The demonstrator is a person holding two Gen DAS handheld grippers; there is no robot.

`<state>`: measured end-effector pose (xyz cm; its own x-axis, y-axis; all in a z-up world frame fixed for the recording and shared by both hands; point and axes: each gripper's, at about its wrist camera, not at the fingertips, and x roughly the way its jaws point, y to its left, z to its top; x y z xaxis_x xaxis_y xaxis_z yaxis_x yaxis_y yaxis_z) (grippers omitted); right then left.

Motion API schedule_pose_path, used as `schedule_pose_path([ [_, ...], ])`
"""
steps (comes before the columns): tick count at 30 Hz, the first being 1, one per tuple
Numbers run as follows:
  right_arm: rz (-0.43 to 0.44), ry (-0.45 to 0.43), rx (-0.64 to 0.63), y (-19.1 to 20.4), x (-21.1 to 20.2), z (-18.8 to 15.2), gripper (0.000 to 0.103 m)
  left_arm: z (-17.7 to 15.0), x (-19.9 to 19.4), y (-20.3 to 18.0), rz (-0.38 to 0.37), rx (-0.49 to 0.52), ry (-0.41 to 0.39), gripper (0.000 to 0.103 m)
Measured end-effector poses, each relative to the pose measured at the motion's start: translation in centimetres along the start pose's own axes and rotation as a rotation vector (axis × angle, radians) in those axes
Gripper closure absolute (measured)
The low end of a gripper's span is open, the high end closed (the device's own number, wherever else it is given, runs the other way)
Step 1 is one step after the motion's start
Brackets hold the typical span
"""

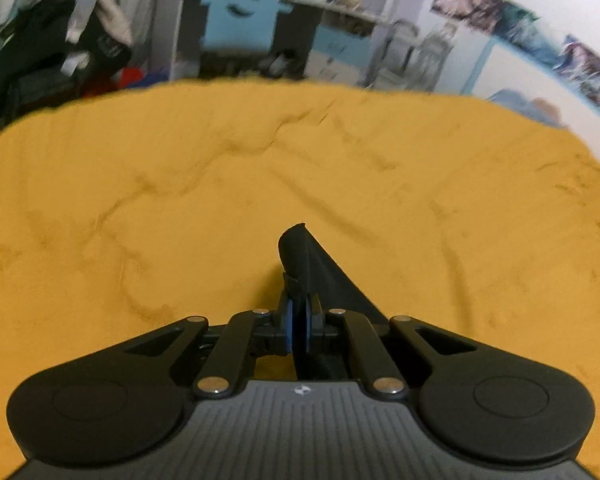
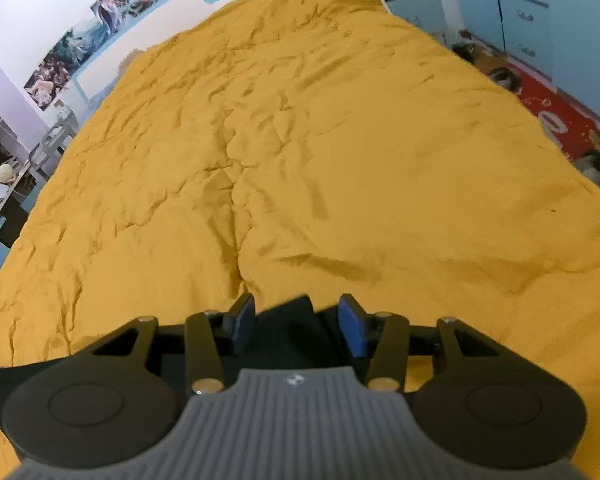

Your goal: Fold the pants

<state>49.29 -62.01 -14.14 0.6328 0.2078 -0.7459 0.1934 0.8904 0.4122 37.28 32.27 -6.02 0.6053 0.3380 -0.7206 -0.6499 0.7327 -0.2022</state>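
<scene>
The pants are black cloth. In the left wrist view my left gripper [image 1: 299, 322] is shut on a corner of the pants [image 1: 308, 264], which sticks up past the blue pads and slopes down to the right over the yellow bedspread [image 1: 180, 200]. In the right wrist view my right gripper [image 2: 298, 326] is open, its blue pads [image 2: 244, 322] spread wide. A black edge of the pants [image 2: 290, 320] lies between the open fingers, under the gripper. Most of the pants is hidden below both grippers.
The wrinkled yellow bedspread [image 2: 300, 140] fills both views. Beyond the bed's far edge stand a blue smiling-face cushion [image 1: 240, 12], hanging dark clothes [image 1: 60, 52] and shelves. A red patterned rug [image 2: 560, 120] and blue drawers [image 2: 520, 12] lie to the bed's right.
</scene>
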Motion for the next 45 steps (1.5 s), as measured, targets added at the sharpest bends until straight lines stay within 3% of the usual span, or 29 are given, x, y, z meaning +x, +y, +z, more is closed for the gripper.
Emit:
schedule_pose_path([
  [5, -0.001, 0.038, -0.014, -0.7, 2.2, 0.5, 0.062, -1.5, 2.4, 1.3, 0.074, 0.016, 0.032, 0.087],
  [10, 0.056, -0.019, -0.011, -0.9, 1.4, 1.7, 0.067, -1.0, 1.5, 2.6, 0.103, 0.014, -0.011, 0.081],
  [12, 0.07, 0.019, -0.023, -0.5, 1.9, 1.9, 0.067, -0.5, 0.6, 2.8, 0.107, -0.001, -0.045, 0.074],
  [16, 0.044, 0.092, -0.063, -0.2, 3.4, 1.4, 0.067, 0.3, -0.9, 2.4, 0.074, -0.006, -0.069, 0.072],
  [20, 0.111, 0.089, -0.02, -1.1, 3.2, 0.7, 0.072, 0.6, -1.7, 0.9, 0.035, 0.037, -0.07, 0.072],
  [27, 0.136, 0.104, 0.062, -2.8, 4.0, -0.1, 0.073, -0.1, -2.8, -0.9, -0.022, 0.086, -0.063, 0.071],
  [28, 0.146, 0.092, 0.07, -2.8, 3.9, -0.3, 0.078, -0.2, -2.9, -1.2, -0.026, 0.097, -0.062, 0.071],
  [29, 0.153, 0.077, 0.069, -2.8, 3.5, -0.5, 0.093, -0.3, -3.0, -1.3, -0.028, 0.106, -0.062, 0.07],
  [30, 0.166, 0.062, 0.077, -2.9, 3.1, -0.7, 0.099, -0.4, -3.2, -1.5, -0.032, 0.115, -0.062, 0.07],
  [32, 0.179, 0.021, 0.082, -2.9, 2.0, -0.8, 0.103, -0.5, -3.4, -1.6, -0.039, 0.123, -0.062, 0.07],
  [37, 0.083, -0.062, -0.004, -1.4, -0.5, -0.2, 0.103, -0.4, -3.7, -1.9, -0.044, 0.148, -0.071, 0.07],
  [45, -0.029, -0.006, 0.01, -1.7, 2.9, -1.3, 0.103, -1.0, -2.7, -0.9, -0.046, 0.138, -0.043, 0.067],
])
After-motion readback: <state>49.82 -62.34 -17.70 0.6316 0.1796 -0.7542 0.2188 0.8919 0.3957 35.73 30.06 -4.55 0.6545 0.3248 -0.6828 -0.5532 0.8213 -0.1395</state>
